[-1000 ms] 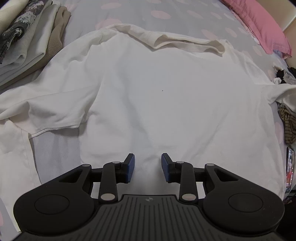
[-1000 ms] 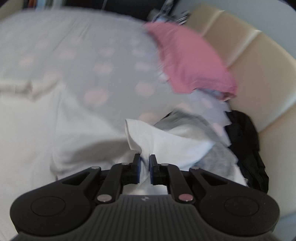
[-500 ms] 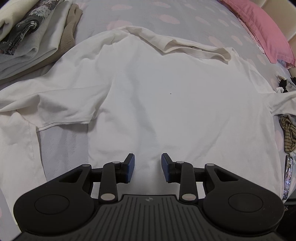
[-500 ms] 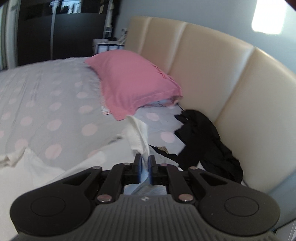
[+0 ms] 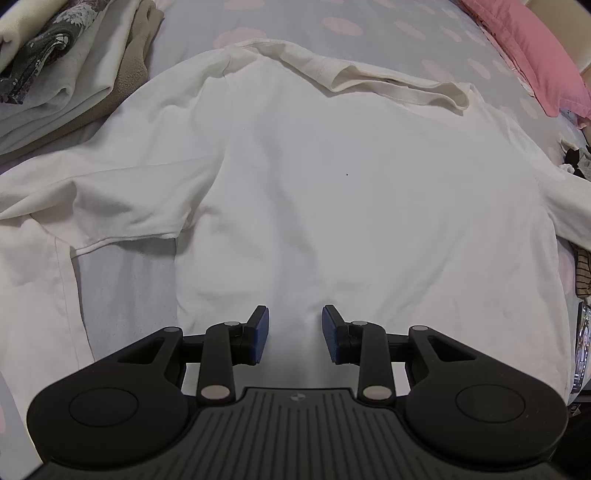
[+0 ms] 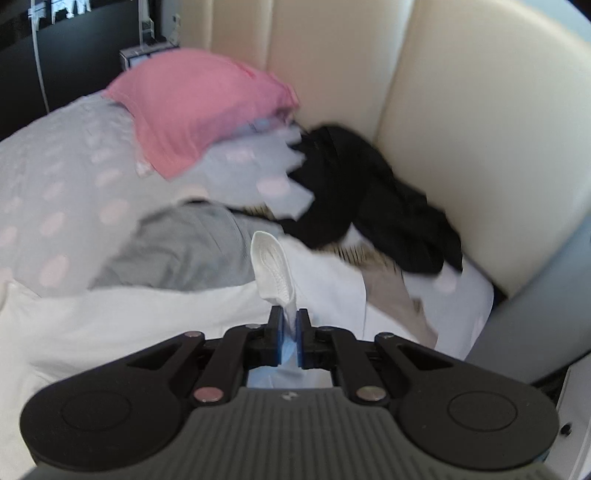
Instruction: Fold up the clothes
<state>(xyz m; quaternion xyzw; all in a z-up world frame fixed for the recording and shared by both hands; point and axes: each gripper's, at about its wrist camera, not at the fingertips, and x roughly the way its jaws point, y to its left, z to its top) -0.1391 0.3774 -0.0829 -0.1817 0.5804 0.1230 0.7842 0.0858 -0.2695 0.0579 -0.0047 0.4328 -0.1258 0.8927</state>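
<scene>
- Left wrist view: the white shirt (image 5: 332,192) lay spread flat on the bed (image 5: 369,29), collar end farthest from the camera. Its near hem was hidden under the gripper body.
- The shirt's right sleeve (image 5: 569,210) ran off the frame edge, so its end was not visible. The left sleeve (image 5: 103,199) lay out to the side, crossing another white cloth (image 5: 33,280) that was cut off at the lower left.
- A stack of folded clothes (image 5: 62,74) sat at the upper left, partly out of frame. A pink pillow (image 5: 535,48) was clipped at the upper right.
- The left gripper (image 5: 294,338) hovered low over the shirt's lower part, pointing towards the collar. Its fingers (image 5: 260,336) stood released, well apart, with nothing between them.
- Right wrist view: blurred throughout, with fine detail unreliable.
- The right gripper (image 6: 289,336) was raised and aimed towards the headboard (image 6: 461,110). Its fingers (image 6: 276,338) were clenched on a cuff-like ribbed edge of white fabric (image 6: 273,266), which stood up above the tips.
- Behind lay a grey garment (image 6: 184,251) and a black garment (image 6: 369,206), bunched against the headboard, with their shapes hard to read.
</scene>
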